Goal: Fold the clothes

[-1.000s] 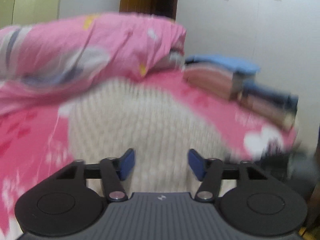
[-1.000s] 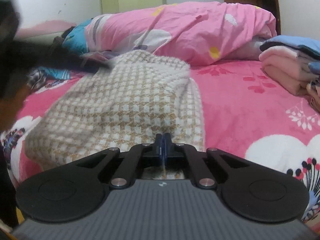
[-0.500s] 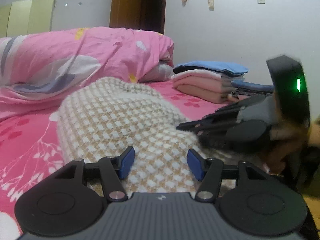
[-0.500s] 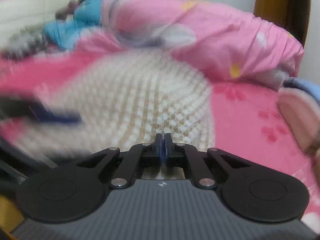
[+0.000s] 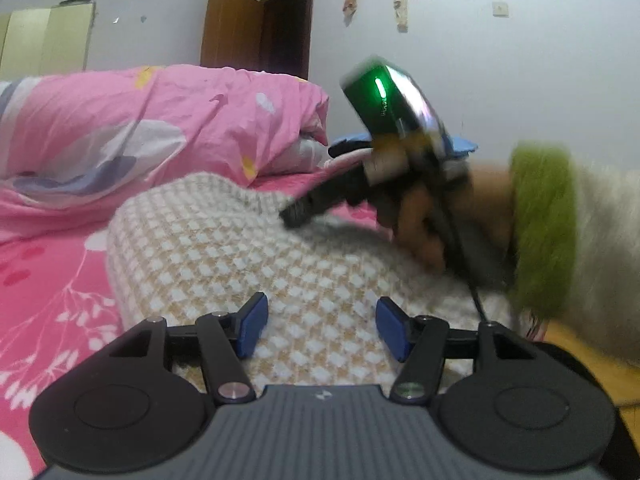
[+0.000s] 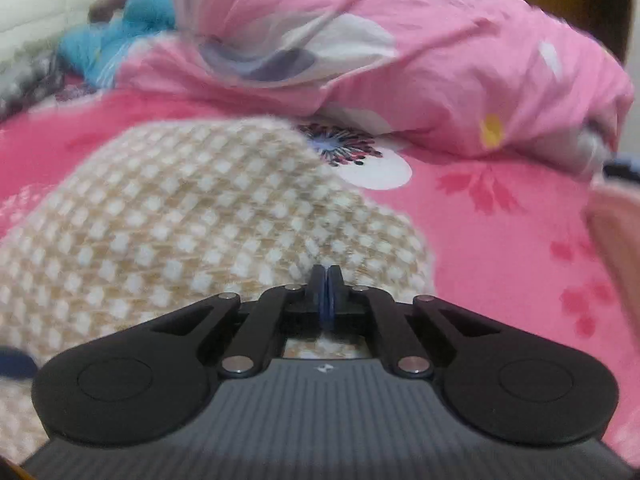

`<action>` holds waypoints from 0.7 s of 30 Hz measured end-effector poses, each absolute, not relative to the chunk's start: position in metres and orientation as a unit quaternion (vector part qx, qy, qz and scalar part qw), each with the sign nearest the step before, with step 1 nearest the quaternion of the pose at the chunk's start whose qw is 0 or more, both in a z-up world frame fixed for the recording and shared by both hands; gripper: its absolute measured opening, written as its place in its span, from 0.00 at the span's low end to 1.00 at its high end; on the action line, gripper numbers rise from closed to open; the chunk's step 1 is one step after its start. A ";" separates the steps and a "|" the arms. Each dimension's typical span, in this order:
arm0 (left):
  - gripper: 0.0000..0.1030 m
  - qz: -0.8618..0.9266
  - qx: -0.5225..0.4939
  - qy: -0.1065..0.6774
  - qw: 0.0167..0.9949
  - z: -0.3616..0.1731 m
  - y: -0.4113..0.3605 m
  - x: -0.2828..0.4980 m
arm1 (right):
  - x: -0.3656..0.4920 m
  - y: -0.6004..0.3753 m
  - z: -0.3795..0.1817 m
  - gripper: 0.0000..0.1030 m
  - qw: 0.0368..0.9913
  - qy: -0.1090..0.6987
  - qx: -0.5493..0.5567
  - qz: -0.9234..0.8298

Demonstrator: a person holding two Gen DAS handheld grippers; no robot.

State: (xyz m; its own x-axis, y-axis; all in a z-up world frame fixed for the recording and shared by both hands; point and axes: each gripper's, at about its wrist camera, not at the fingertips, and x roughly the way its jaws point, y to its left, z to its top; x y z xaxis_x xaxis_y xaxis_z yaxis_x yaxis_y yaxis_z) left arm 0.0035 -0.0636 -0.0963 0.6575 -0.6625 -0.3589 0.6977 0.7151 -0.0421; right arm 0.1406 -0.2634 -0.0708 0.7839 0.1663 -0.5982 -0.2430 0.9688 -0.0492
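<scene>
A beige and white checked knit garment (image 5: 240,248) lies folded on the pink flowered bed sheet (image 5: 48,280). My left gripper (image 5: 322,328) hovers low over its near edge, jaws open, with the knit under the gap and neither pad pressing on it. My right gripper (image 5: 294,216), held by a hand (image 5: 420,220) in a green-cuffed sleeve, comes in from the right, its tip at the garment's far right edge. In the right wrist view that gripper (image 6: 328,296) is shut, pads together with nothing visible between them, above the garment (image 6: 180,220).
A bunched pink duvet (image 5: 140,140) lies behind the garment, also in the right wrist view (image 6: 400,60). A stack of folded clothes (image 5: 464,146) sits at the back right, mostly hidden by the hand. Blue and dark clothing (image 6: 120,40) lies far left.
The right gripper and its hand have swept further in over the garment's right side. The left gripper's jaws stand a little wider and it has sunk slightly towards the knit.
</scene>
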 end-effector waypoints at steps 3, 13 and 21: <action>0.59 -0.379 0.046 0.174 0.908 -0.098 -0.060 0.004 | 0.138 -0.245 -0.048 0.01 0.935 0.315 -0.125 0.103; 0.59 -0.389 0.040 0.170 0.905 -0.100 -0.056 0.005 | 0.209 -0.200 -0.079 0.00 0.918 0.348 -0.128 0.142; 0.59 -0.397 0.038 0.171 0.901 -0.097 -0.050 0.008 | 0.161 -0.206 -0.022 0.01 0.943 0.279 -0.121 0.135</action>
